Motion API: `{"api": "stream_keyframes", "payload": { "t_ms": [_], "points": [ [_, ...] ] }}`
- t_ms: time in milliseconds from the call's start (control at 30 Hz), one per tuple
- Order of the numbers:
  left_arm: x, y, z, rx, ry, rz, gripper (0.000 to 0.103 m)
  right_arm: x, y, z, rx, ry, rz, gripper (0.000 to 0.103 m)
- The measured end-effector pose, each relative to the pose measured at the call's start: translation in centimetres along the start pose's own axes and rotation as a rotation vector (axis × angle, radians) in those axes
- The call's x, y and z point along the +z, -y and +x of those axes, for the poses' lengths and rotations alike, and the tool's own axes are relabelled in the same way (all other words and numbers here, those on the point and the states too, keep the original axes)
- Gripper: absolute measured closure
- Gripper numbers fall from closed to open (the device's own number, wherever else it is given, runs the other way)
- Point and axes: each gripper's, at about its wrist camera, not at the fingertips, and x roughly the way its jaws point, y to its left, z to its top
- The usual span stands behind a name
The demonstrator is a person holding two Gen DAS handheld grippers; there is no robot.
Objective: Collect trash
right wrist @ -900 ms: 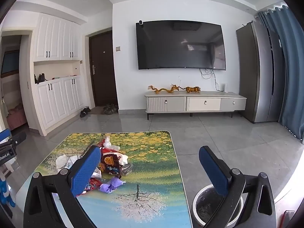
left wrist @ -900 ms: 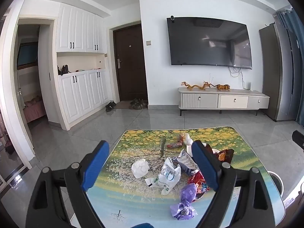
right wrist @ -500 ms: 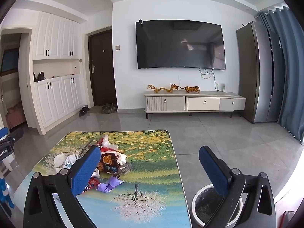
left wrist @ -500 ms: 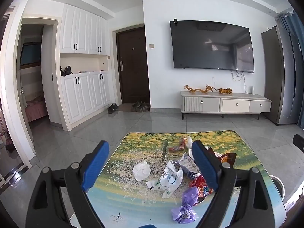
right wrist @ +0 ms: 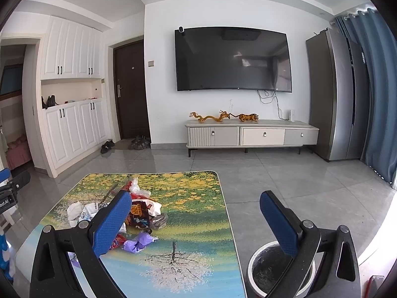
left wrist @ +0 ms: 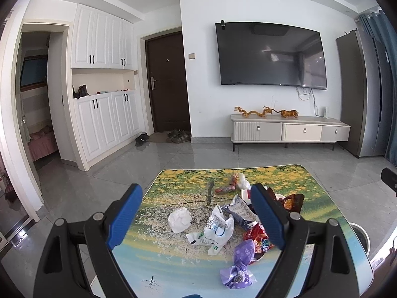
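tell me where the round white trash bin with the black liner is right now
The round white trash bin stands on the grey floor beside the table's right edge, low in the right wrist view, partly behind the right gripper's finger.

Both wrist views low over the table (left wrist: pixel 322 198), facing the television wall, left view nearer the litter

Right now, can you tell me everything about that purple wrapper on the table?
The purple wrapper is a shiny, crinkled piece of foil or plastic, twisted in the middle and flared at both ends. It lies flat on the picture-printed table, at the near edge of the trash pile, its far end against a red snack packet. No tongs touch it.
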Motion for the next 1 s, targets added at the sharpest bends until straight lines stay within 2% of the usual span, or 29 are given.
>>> {"api": "stream_keyframes", "payload": {
  "t_ms": [433, 767, 1000],
  "points": [
    [0.2, 0.0, -0.2, -0.040, -0.001, -0.011, 0.014, 0.0, 0.2, 0.0, 0.000, 0.006, 0.007, 0.000],
    [-0.1, 0.3, 0.3, -0.008, -0.017, 0.003, 0.014, 0.1, 0.5, 0.0, 0.003, 0.011, 0.015, 0.000],
    [-0.3, 0.2, 1.1, -0.014, -0.056, -0.008, 0.014, -0.3, 0.3, 0.6, 0.009, -0.010, 0.015, 0.000]
  ]
}}
